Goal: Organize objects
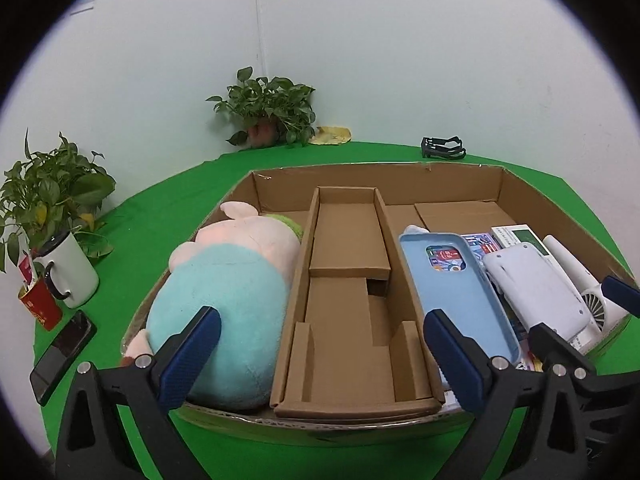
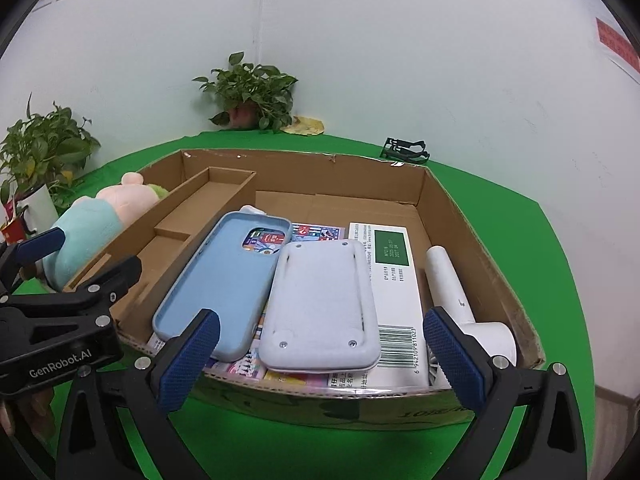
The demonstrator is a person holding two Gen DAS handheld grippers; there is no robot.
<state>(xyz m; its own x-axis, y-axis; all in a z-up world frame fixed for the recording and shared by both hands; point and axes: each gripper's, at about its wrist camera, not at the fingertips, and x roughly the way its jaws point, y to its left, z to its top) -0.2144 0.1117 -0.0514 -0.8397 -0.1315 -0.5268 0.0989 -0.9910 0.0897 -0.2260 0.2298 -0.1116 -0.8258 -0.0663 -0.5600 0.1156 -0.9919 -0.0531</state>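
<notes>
A shallow cardboard box (image 1: 520, 196) (image 2: 464, 224) sits on a green cloth. At its left lies a pink and teal plush toy (image 1: 224, 284) (image 2: 86, 220). A cardboard insert (image 1: 348, 320) (image 2: 176, 232) fills the middle. On the right lie a blue phone case (image 1: 460, 292) (image 2: 228, 280), a white padded case (image 1: 532, 280) (image 2: 320, 308), a white box with a green label (image 2: 394, 280) and a white handheld fan (image 2: 452, 280). My left gripper (image 1: 322, 320) hangs open over the box's near edge. My right gripper (image 2: 322, 320) is open too, holding nothing.
Two potted plants (image 1: 272, 108) (image 1: 44, 192) stand by the wall. A white mug (image 1: 72, 276), a red cup (image 1: 40, 304) and a black phone (image 1: 64, 352) lie left of the box. A black clip (image 1: 444, 148) sits behind it.
</notes>
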